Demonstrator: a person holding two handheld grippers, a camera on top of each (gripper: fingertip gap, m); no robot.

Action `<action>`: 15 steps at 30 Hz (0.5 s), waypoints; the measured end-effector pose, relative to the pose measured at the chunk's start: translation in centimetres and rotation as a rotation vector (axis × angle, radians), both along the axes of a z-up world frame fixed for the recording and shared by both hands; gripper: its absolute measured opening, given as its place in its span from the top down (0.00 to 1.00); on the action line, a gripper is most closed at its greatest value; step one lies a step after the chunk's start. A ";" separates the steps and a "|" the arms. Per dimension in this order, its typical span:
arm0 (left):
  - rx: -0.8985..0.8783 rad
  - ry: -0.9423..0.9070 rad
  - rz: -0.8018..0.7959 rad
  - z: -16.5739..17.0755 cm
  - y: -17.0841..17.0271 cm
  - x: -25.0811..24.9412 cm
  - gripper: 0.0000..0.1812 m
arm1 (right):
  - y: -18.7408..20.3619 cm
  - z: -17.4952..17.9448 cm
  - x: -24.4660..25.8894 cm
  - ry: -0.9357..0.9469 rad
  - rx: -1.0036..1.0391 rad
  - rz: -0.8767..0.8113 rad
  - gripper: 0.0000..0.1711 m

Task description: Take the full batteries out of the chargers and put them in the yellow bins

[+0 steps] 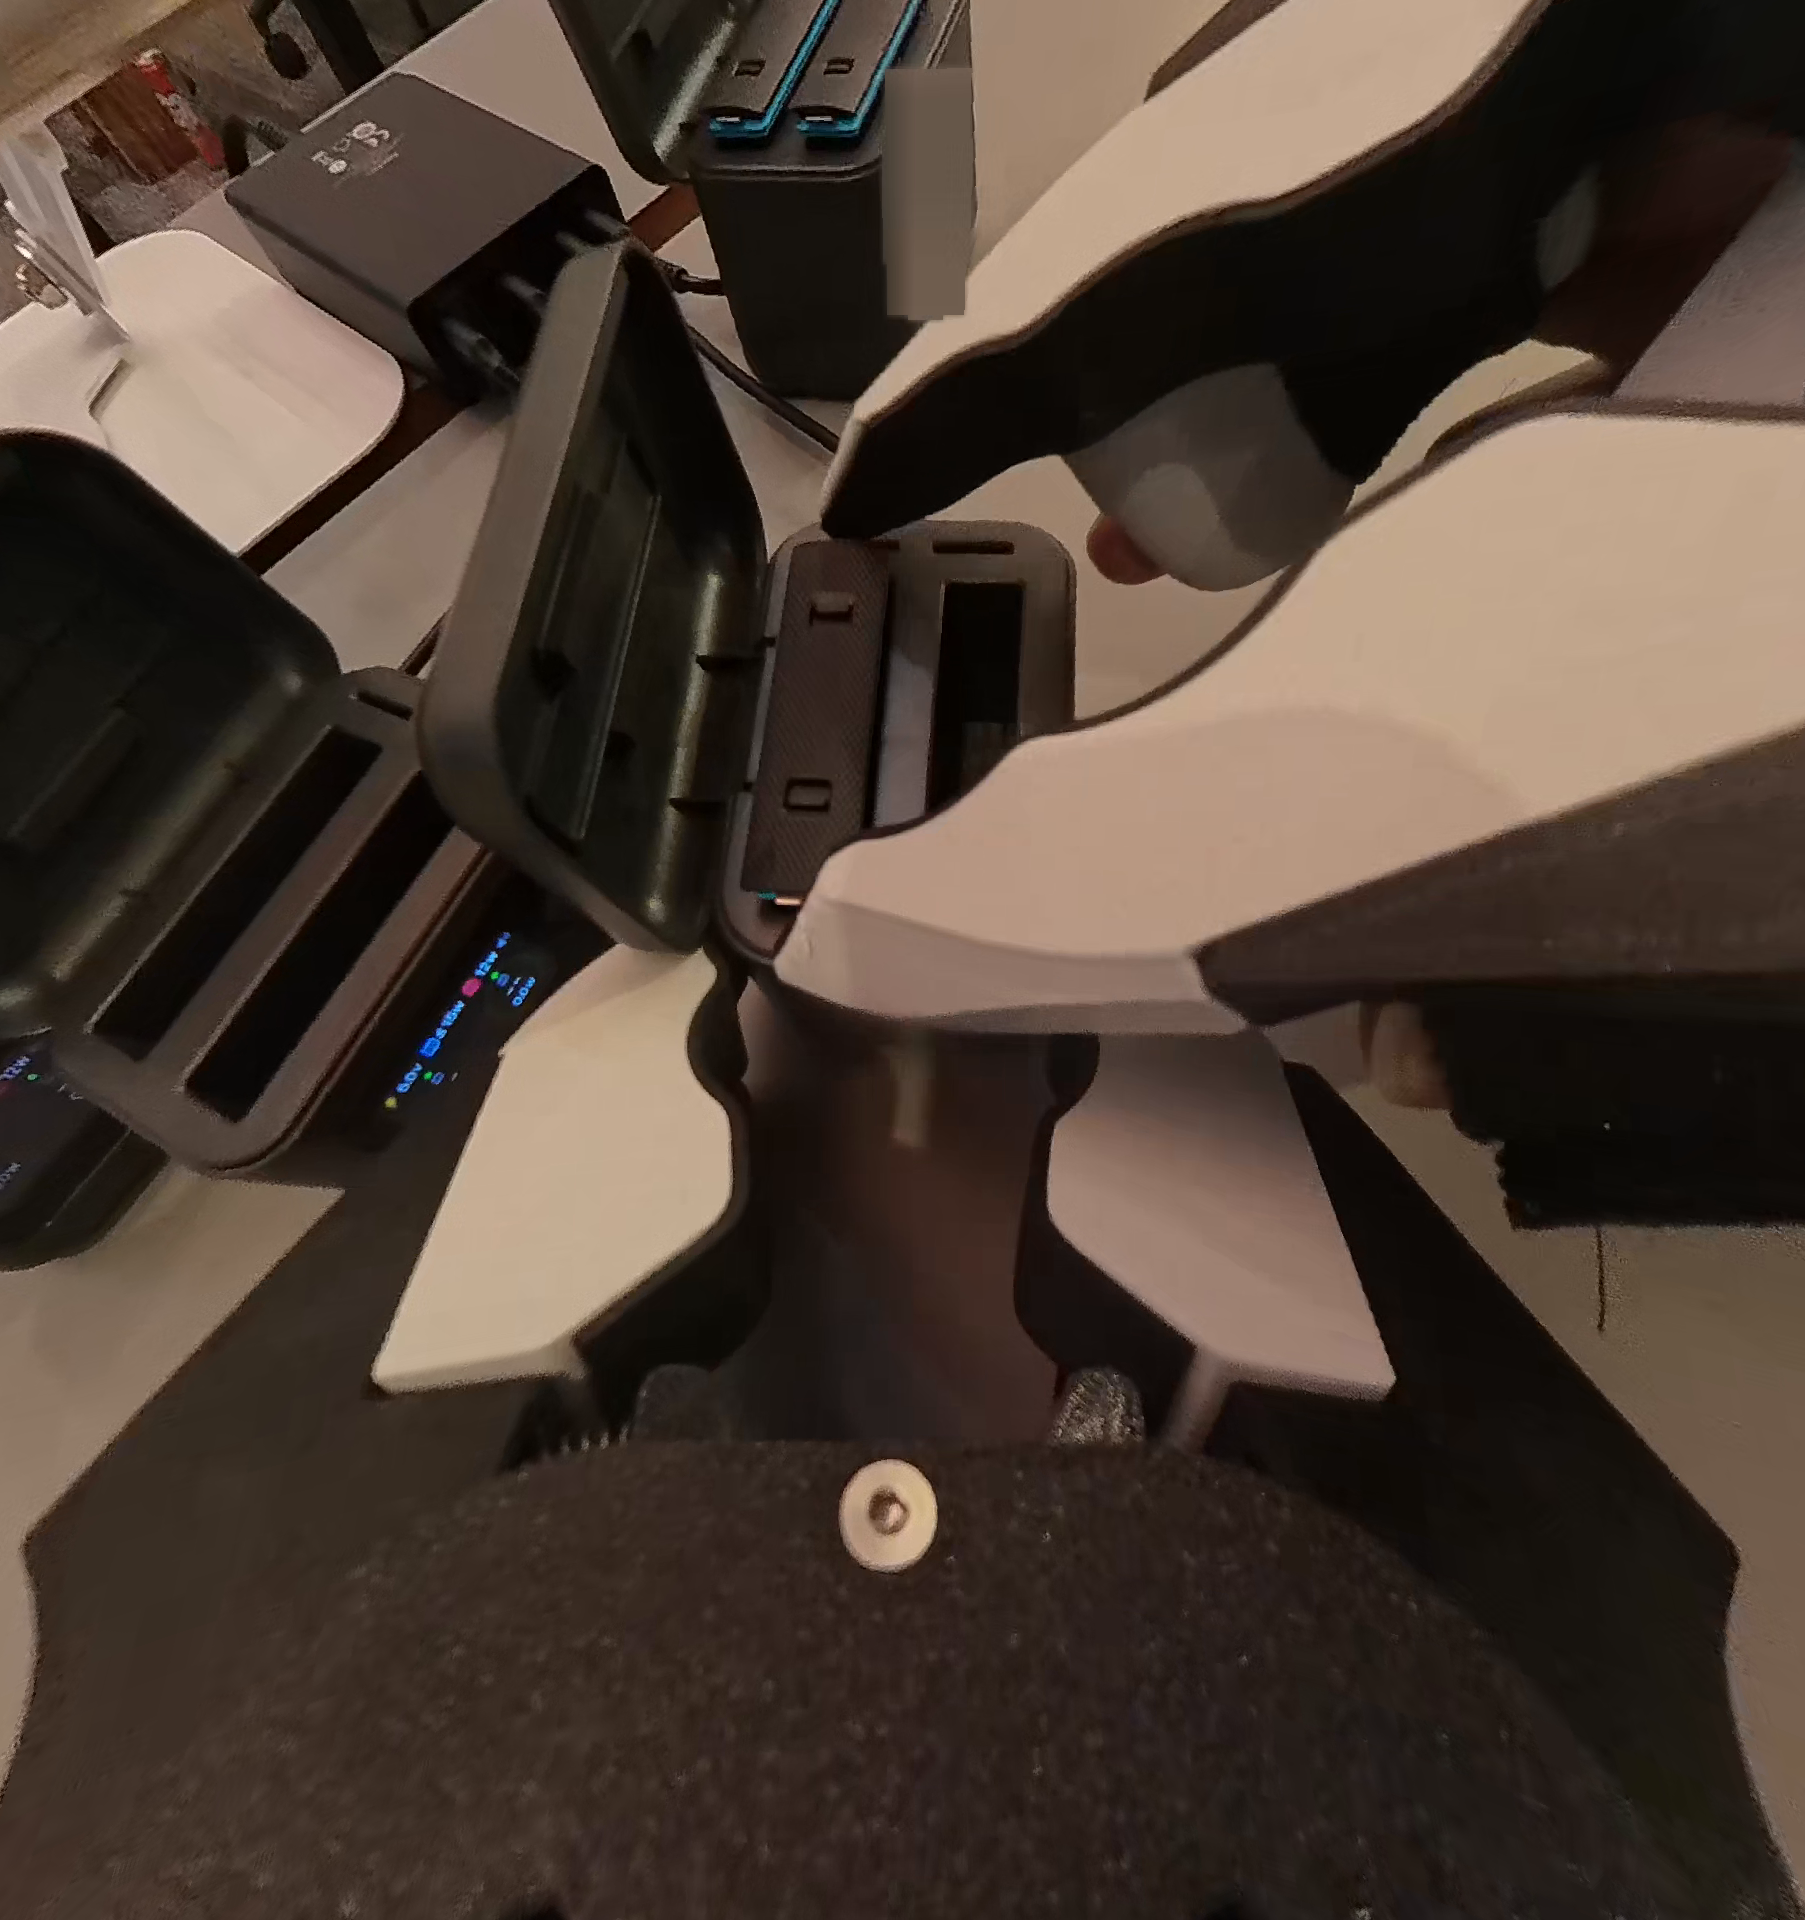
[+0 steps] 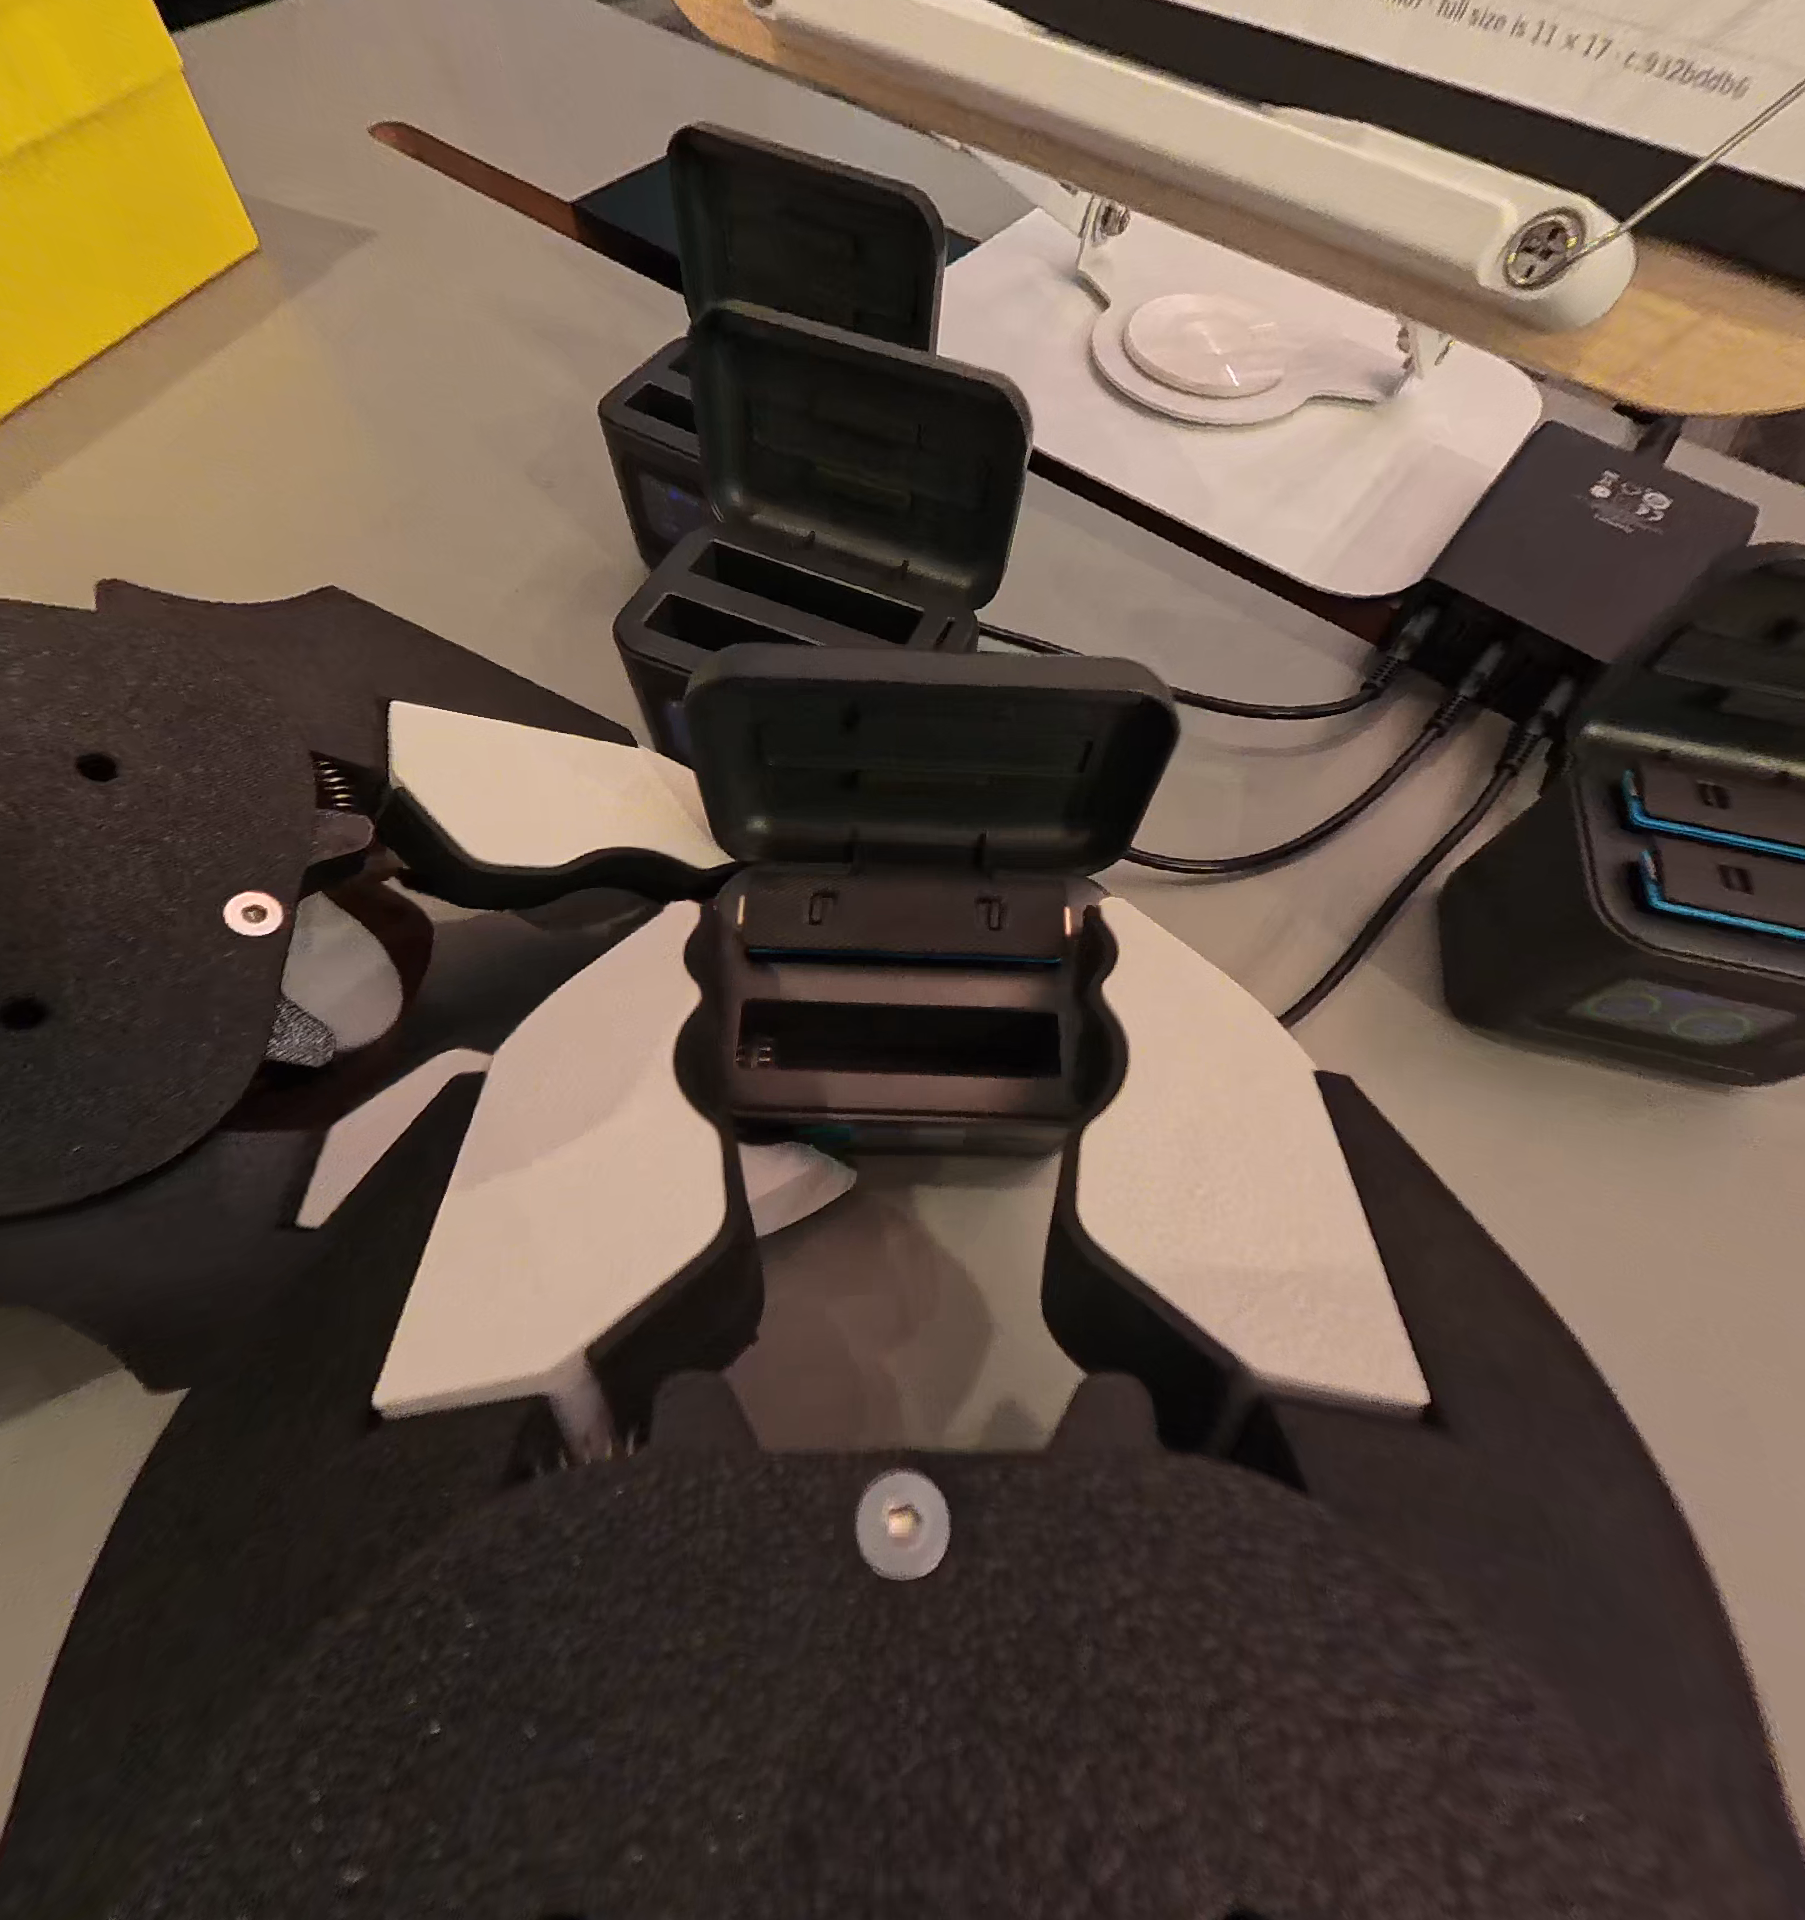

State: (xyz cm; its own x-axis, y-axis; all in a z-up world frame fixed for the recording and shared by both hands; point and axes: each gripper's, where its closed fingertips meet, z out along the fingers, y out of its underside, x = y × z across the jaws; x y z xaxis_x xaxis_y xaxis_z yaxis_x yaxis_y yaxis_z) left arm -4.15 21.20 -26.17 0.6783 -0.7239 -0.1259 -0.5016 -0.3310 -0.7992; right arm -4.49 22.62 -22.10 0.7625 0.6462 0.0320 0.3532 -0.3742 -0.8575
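A dark charger (image 2: 1085, 1081) stands open, lid (image 2: 929, 769) up. A black battery with a blue edge (image 2: 898, 914) sits in its back slot; the front slot (image 2: 898, 1039) is empty. My right gripper (image 2: 903, 920) straddles the charger lengthwise, fingertips against both ends of the battery. In the left wrist view it comes in from the upper right over the battery (image 1: 825, 727). My left gripper (image 1: 887, 1018) comes from the left and clamps the charger body, one finger (image 2: 524, 790) behind it and one tip (image 2: 804, 1174) in front. A yellow bin (image 2: 67, 208) stands far left.
Two more open chargers with empty slots (image 2: 804, 623) (image 2: 659, 416) stand in a row behind. A charger holding blue-edged batteries (image 2: 1708, 862) sits at the right. A black power hub (image 2: 1584, 540) with cables (image 2: 1293, 831) and a white lamp base (image 2: 1241, 416) lie beyond. Left tips to right tips: about 4 cm. Between my right fingertips and the black power hub (image 2: 1584, 540) there is roughly 20 cm. It is also in sight in the left wrist view (image 1: 394, 187).
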 end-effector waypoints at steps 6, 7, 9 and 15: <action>-0.022 -0.014 0.006 -0.1 0.0 -0.2 0.69 | 0.2 0.0 -0.3 0.015 -0.017 0.002 0.66; -0.027 -0.017 0.007 -0.1 0.0 -0.2 0.69 | 0.2 -0.1 -0.3 0.021 -0.013 0.004 0.66; -0.041 -0.026 0.010 -0.1 0.0 -0.2 0.69 | 0.2 0.0 -0.3 0.020 0.009 0.003 0.66; -0.047 -0.030 0.013 -0.2 -0.1 -0.3 0.68 | 0.1 0.3 -0.3 0.037 0.069 -0.006 0.67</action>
